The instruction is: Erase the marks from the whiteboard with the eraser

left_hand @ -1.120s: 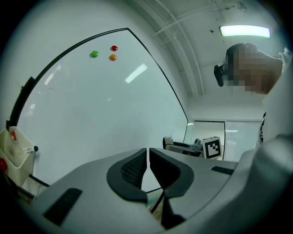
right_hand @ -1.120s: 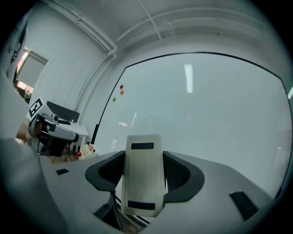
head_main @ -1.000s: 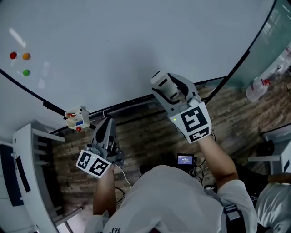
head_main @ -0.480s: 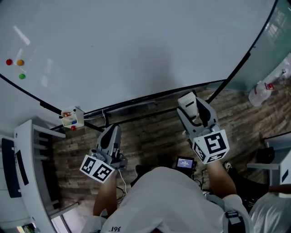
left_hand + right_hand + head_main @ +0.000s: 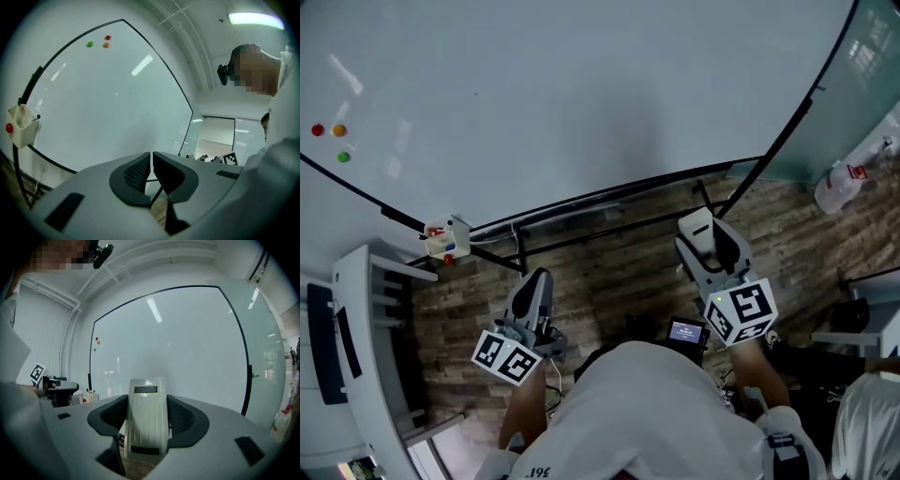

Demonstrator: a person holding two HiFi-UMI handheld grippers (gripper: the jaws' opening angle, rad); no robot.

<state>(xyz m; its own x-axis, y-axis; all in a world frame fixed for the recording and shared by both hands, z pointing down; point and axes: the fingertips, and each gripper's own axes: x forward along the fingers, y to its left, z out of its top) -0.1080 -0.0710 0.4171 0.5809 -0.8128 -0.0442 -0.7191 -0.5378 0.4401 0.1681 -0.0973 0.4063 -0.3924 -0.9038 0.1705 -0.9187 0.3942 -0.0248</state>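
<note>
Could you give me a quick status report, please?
Right gripper shut on eraser, clear of whiteboard. Left gripper shut, empty. No marks visible; nothing in the way.

The whiteboard (image 5: pixel 581 94) lies open; a marker holder (image 5: pixel 445 239) juts lower left.

A brown wood-plank floor (image 5: pixel 619 267) carries everything here. The large black-framed whiteboard (image 5: pixel 581 94) stands on it. A clear plastic bottle with a red mark (image 5: pixel 838 186) sits on the planks near the board's right corner. A white slatted rack (image 5: pixel 370 347) stands at the left. The board itself holds three small round magnets (image 5: pixel 338 130) (red, orange, green) and a white marker box (image 5: pixel 447 240) at its lower edge.
</note>
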